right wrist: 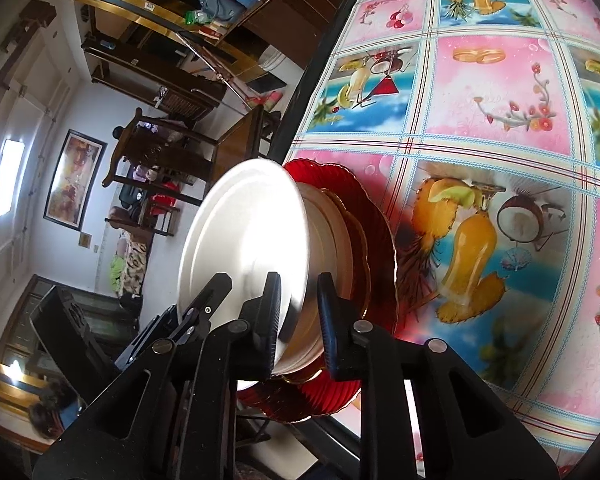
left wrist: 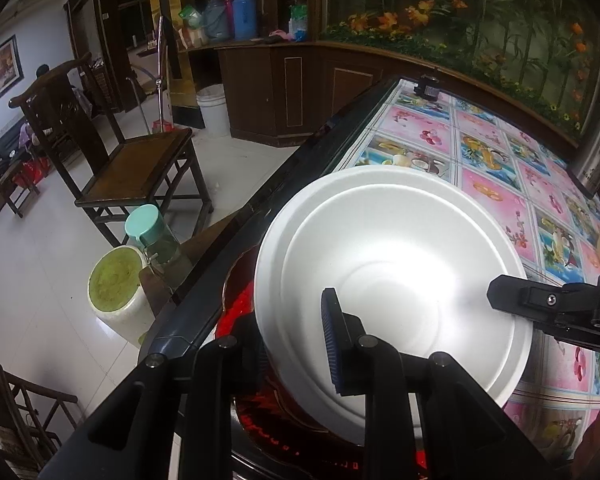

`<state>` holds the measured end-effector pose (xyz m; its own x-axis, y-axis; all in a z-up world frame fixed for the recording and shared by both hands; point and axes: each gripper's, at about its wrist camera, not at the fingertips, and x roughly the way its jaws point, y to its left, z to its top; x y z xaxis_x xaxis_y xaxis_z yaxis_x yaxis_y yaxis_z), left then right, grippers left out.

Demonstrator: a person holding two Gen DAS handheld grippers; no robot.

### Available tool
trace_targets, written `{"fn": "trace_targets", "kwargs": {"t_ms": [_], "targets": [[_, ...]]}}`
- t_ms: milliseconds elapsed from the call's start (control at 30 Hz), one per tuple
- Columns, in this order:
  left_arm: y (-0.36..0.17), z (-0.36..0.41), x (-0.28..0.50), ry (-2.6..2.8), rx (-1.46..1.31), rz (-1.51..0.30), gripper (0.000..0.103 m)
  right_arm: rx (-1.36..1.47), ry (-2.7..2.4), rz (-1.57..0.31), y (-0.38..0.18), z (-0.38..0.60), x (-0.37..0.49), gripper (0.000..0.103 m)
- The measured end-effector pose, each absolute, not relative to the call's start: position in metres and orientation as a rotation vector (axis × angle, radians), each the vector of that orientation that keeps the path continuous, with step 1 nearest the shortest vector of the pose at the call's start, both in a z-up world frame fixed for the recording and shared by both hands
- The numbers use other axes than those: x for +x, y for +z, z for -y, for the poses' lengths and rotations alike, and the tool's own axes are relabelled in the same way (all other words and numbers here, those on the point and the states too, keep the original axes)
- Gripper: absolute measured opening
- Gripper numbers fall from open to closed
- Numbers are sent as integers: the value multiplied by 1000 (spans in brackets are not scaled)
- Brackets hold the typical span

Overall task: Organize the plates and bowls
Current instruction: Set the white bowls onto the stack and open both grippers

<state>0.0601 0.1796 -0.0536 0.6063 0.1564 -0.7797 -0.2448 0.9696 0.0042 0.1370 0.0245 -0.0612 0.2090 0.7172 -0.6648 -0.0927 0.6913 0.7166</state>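
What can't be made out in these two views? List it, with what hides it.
- Left wrist view: the white bowl hides the left gripper's outer finger; grip unconfirmed.
- Left wrist view: the red plate is mostly covered by the bowl.
- Right wrist view: the right gripper straddles the bowl wall; pad contact unclear.
- Right wrist view: the stacked plates overlap; count unclear.

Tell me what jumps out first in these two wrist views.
The big white shallow bowl dominates, topping a stack on a red ribbed glass plate at the table's near edge. Both grippers straddle its rim, the left gripper near and the right gripper from the side. Beyond lies the bright pink and blue fruit-print tablecloth.
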Motion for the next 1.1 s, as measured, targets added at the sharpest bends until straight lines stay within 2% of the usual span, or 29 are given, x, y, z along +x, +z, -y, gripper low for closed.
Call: {"fn": "trace_targets", "kwargs": {"t_ms": [267,400,467,900,1100], "targets": [[-47,-180,57,279,-40,-857,25,616,612,-1244,-62,-21,138,20],[-41,-186,53,334,-4,-821,52,633,626,-1220,-58,-14,139,20],[-37,-190,50,353,5,-802,59,645,634,-1197,-55,-9,138,20],[-24,-178,47,370,55,-749,60,723,600,-1122,-50,39,138,20],[-1,-168,37,397,87,-636,61,743,582,-1098,-51,59,138,20]]}}
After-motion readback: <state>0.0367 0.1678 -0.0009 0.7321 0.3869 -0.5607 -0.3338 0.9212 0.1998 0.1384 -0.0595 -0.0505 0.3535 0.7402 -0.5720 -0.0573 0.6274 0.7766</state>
